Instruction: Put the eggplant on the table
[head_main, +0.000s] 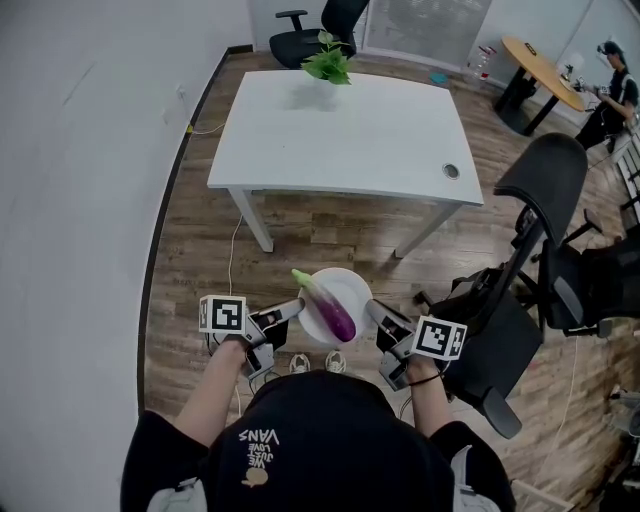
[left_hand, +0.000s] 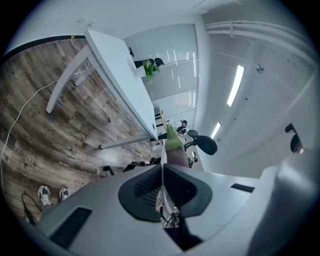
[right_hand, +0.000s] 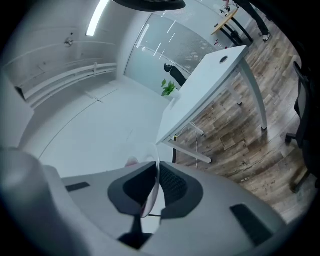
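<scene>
A purple eggplant (head_main: 331, 309) with a green stem lies on a white plate (head_main: 346, 276) that I hold over the wooden floor, short of the white table (head_main: 340, 135). My left gripper (head_main: 297, 308) is shut on the plate's left rim and my right gripper (head_main: 372, 311) is shut on its right rim. In the left gripper view the thin plate edge (left_hand: 161, 176) runs between the pads of the left gripper (left_hand: 162, 186), and the eggplant (left_hand: 173, 146) rises beyond them. In the right gripper view the right gripper (right_hand: 157, 186) clamps the plate edge (right_hand: 155, 172) the same way.
A potted green plant (head_main: 328, 60) stands at the table's far edge, and a cable grommet (head_main: 451, 171) sits near its right front corner. A black office chair (head_main: 525, 300) is close on my right. Farther off are another chair (head_main: 322, 28), a round wooden table (head_main: 545, 68) and a person (head_main: 612, 92).
</scene>
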